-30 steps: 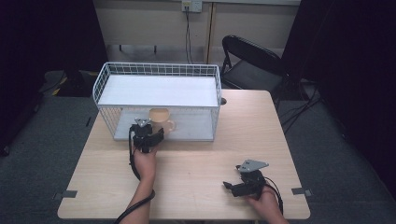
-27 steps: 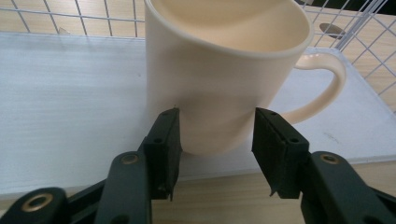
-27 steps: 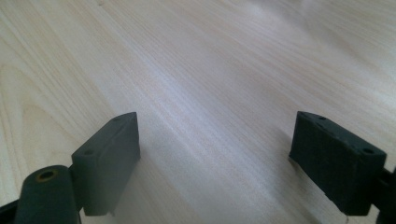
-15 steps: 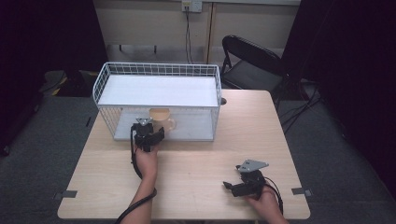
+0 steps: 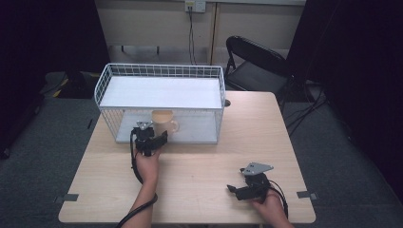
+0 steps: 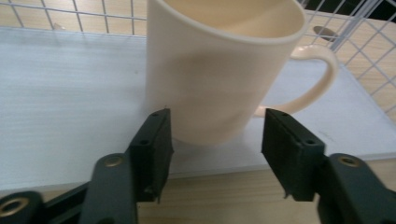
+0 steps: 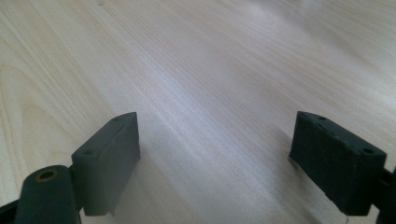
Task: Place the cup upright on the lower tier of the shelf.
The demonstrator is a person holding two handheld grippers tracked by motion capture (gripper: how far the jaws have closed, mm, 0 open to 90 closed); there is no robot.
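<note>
The left gripper (image 6: 217,140) has just been opening; its jaws stand apart off the mug (image 6: 219,70), set down at the shelf's (image 6: 56,93) front edge. The right gripper (image 7: 219,158) gapes over bare table (image 7: 210,56).

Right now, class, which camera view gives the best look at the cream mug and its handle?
The left gripper view: the mug stands upright on the white shelf board, close up, handle plain, just beyond the left gripper, whose jaws have just been opening, pads off it. The high view shows it small inside the wire basket. The right gripper view looks at bare table.
</note>
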